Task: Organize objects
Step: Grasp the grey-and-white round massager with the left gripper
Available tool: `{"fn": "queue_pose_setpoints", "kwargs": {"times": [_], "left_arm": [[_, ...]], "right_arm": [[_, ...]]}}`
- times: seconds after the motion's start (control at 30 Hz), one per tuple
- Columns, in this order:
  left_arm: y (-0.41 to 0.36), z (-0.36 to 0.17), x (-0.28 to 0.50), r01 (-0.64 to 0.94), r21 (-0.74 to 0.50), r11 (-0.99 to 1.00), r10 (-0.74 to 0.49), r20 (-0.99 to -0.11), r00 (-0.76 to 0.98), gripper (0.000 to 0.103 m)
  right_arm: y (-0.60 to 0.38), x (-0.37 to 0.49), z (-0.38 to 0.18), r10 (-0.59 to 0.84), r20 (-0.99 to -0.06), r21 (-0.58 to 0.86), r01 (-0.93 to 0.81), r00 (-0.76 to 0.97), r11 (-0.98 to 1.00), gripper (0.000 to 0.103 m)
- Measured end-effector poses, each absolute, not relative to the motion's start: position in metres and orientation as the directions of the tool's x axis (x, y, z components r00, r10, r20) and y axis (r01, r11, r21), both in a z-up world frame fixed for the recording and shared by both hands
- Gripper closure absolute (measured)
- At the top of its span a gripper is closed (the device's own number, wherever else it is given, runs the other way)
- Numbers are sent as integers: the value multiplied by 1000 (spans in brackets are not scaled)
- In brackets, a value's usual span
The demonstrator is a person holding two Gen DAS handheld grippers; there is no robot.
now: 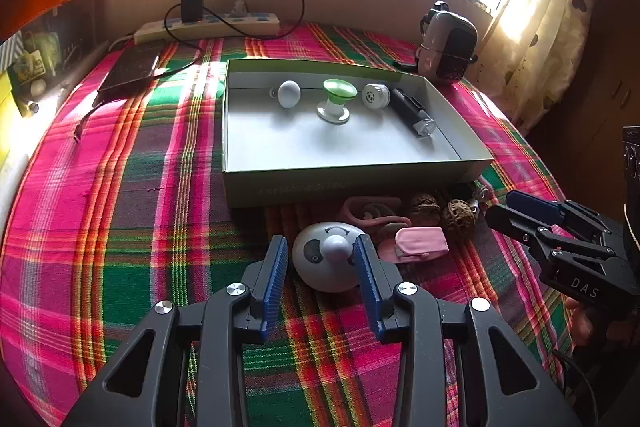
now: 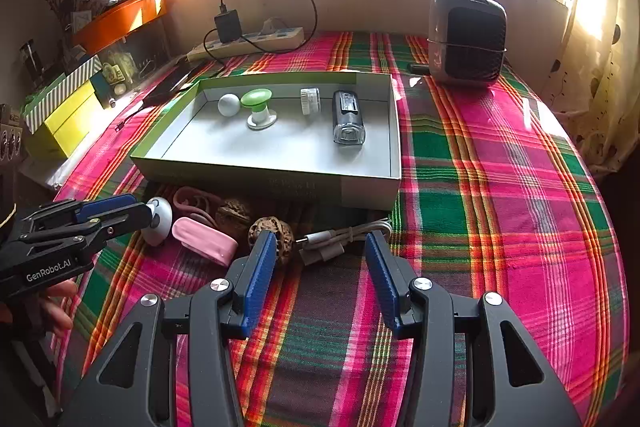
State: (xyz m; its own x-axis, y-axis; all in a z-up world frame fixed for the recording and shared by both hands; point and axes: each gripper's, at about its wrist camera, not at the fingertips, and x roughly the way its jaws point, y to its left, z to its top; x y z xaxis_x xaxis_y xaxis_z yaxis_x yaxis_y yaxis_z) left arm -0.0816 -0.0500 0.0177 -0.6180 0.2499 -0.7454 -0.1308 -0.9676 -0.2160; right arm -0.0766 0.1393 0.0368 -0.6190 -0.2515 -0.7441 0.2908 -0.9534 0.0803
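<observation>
Only the right wrist view shows the white cable [image 2: 340, 237] between the right gripper's [image 2: 320, 263] spread, empty fingers; the left gripper's [image 1: 321, 259] fingers flank the round white gadget [image 1: 326, 255], seemingly touching.

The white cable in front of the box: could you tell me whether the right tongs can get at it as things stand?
Probably yes: the right tongs are open, and the white cable lies uncovered just ahead of them; only a walnut sits beside the left finger.

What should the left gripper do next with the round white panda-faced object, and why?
Probably close the left gripper on the white panda-faced object. Its blue fingers already stand open on either side of the object's knob, and the object lies outside the shallow box, where four items already sit. The right gripper is open over a white cable.
</observation>
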Motion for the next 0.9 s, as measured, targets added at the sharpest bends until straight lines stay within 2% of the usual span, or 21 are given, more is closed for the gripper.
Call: {"fn": "queue_pose_setpoints", "kwargs": {"times": [0.4, 0.7, 0.9], "left_arm": [[-45, 8, -96, -147, -255, -956, 292, -762, -578, 65], [-48, 7, -98, -139, -275, -951, 304, -758, -577, 65], [-58, 6, -97, -118, -304, -945, 314, -750, -582, 69]], "right_arm": [[139, -77, 35, -249, -750, 79, 291, -613, -954, 55], [132, -77, 34, -255, -751, 67, 314, -608, -947, 55], [122, -76, 34, -258, -743, 41, 342, -617, -939, 55]]}}
